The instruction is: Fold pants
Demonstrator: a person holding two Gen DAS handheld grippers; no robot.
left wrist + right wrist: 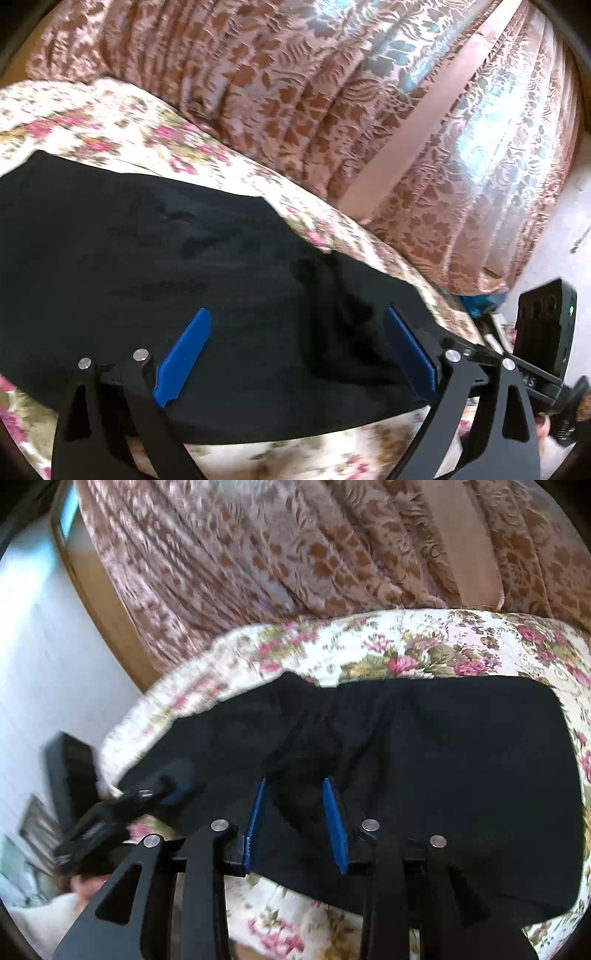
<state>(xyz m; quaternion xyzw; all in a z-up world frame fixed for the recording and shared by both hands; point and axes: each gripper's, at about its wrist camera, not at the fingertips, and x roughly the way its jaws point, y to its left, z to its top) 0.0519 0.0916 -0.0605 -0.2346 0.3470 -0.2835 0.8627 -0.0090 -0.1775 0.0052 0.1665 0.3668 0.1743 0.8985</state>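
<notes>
Both grippers, left (295, 350) and right (297, 825), hover spread, gripping nothing, over black pants (443, 760) lying on the flowered bedspread (424, 650); pinching one layer could skew the fold.

A bed covered in a cream bedspread (424, 646) with pink roses and green leaves fills the lower half of both views. Behind it, across the top of each frame, hangs a pleated pinkish-brown leaf-patterned curtain (280, 74); daylight glows through it at the upper right of the left view. A white wall (33, 657) and brown wooden frame (107, 620) stand at the left of the right view.
</notes>
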